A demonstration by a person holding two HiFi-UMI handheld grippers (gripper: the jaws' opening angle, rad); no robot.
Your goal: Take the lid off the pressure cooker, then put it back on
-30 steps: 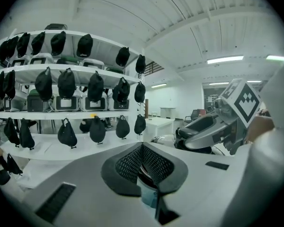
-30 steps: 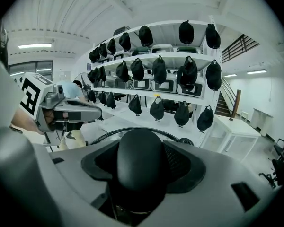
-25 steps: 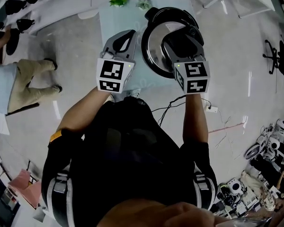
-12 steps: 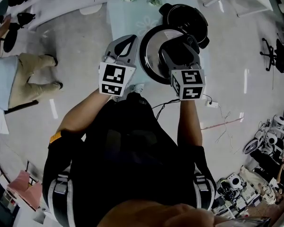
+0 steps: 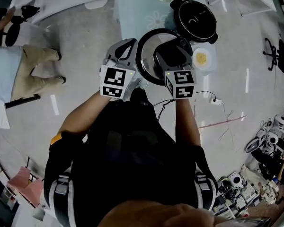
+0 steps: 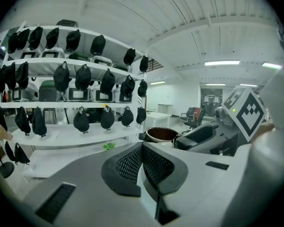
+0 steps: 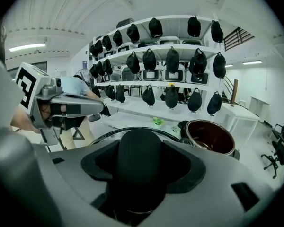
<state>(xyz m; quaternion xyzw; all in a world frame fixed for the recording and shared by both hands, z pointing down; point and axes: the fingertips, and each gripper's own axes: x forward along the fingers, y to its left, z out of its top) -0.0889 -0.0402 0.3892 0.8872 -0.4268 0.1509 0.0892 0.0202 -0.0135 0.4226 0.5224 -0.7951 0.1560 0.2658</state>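
Lid lifted clear. The right gripper (image 5: 173,56) is clamped on the black knob (image 7: 141,148) of the lid (image 5: 149,63), which hangs near and left of the open cooker (image 5: 196,20) on the table (image 5: 142,13). The left gripper (image 6: 143,164) has its jaws together, empty, just left of the lid. To refit well, keep the lid level, centre it over the cooker's rim, and lower it squarely.
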